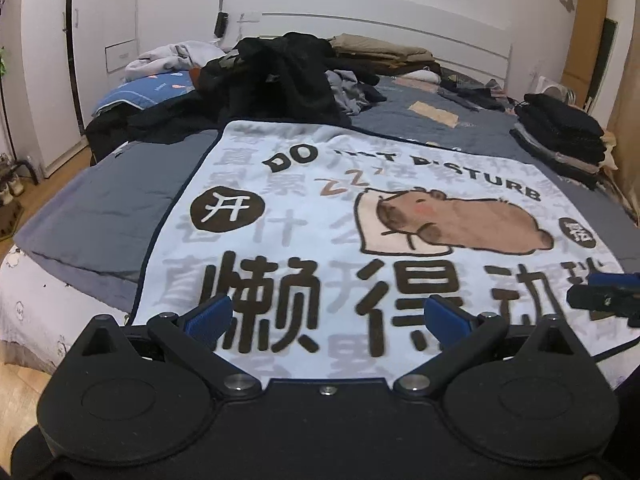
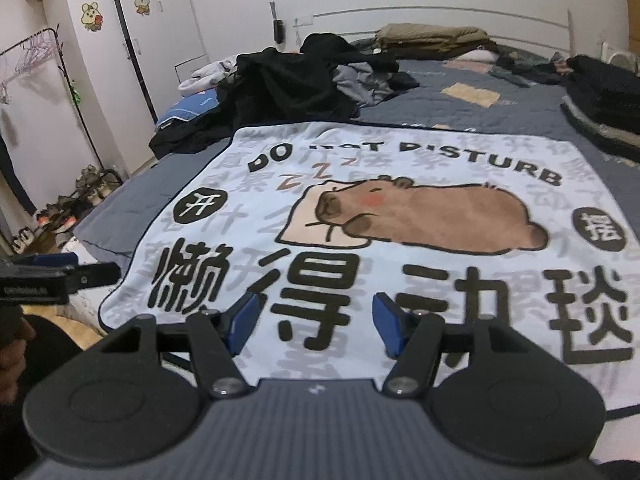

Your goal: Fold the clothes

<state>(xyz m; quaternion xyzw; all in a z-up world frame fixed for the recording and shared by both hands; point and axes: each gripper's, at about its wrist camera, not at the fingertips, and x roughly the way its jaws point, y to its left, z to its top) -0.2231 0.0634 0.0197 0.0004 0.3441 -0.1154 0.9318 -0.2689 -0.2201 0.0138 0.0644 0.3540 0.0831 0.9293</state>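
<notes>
On the bed [image 1: 92,216], a pale blanket [image 1: 360,216] lies spread flat, its print showing a capybara [image 1: 460,220] and the words DO NOT DISTURB; its near edge hangs over the bed's foot. Above that near edge hovers the left gripper [image 1: 328,316], jaws spread wide, nothing between them; the right gripper [image 2: 316,324] hovers beside it, jaws partly apart and empty, the blanket lying below both. Beyond the blanket's far edge sits a heap of dark clothes [image 1: 280,76]; a folded tan pile [image 1: 380,52] rests near the headboard [image 1: 400,20]; a folded dark stack [image 1: 560,136] sits at the bed's right side; a wardrobe [image 1: 52,60] stands left.
</notes>
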